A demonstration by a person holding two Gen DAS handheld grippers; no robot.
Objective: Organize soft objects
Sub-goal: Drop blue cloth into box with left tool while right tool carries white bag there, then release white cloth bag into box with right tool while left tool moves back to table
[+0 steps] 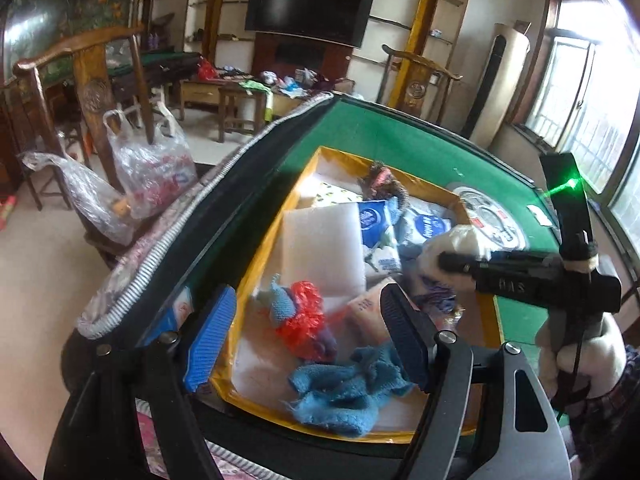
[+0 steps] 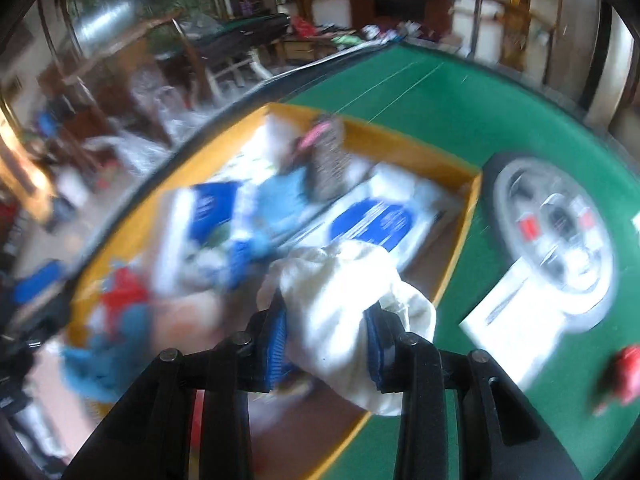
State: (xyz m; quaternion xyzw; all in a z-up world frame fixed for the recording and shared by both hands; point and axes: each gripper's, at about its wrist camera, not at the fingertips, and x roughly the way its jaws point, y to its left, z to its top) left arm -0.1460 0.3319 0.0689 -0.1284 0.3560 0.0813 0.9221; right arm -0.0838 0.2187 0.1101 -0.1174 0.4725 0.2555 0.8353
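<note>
A yellow-walled box on the green table holds soft things: a white foam slab, blue-and-white tissue packs, a red mesh puff, a blue knitted toy, a blue towel and a dark fuzzy toy. My left gripper is open and empty above the box's near end. My right gripper is shut on a white cloth and holds it over the box; it also shows in the left wrist view. The right wrist view is motion-blurred.
A round silver dial sits in the table centre with a white card beside it. A red object lies on the felt at the right. Plastic bags and wooden chairs stand left of the table.
</note>
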